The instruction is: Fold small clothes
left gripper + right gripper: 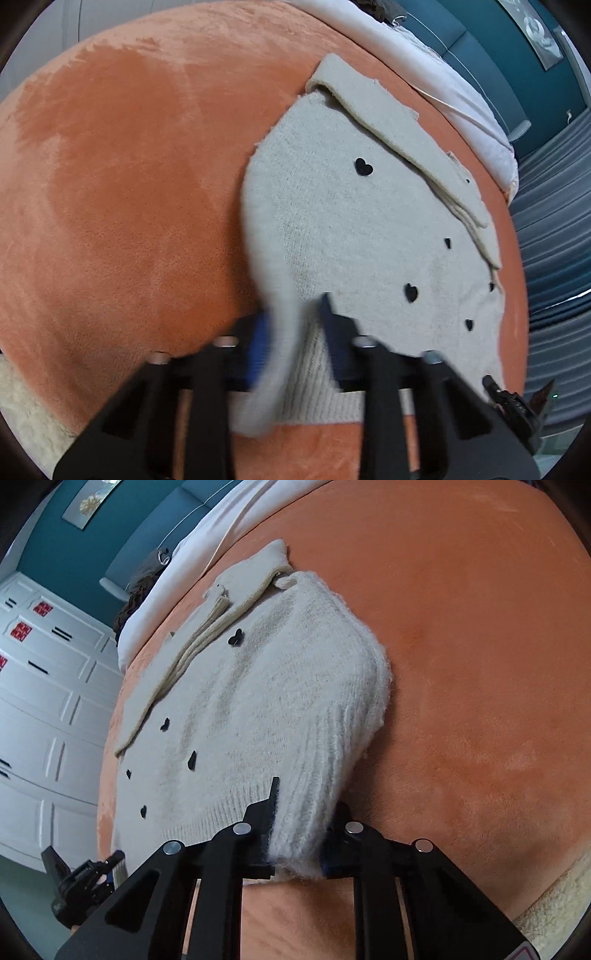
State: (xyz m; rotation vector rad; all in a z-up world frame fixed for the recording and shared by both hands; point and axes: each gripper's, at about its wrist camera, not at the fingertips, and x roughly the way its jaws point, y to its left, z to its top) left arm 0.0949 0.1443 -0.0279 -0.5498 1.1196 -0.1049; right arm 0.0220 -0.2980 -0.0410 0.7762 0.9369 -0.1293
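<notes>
both grippers' fingers pinch cream sweater (heart buttons) on orange blanket.

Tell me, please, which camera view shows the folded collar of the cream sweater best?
The left wrist view: the collar lies broad and unobstructed across the upper sweater. In the right wrist view the collar is also visible, but smaller, seen obliquely near the far edge.

Fuzzy cream knit sweater on matt, plush orange blanket.
</notes>
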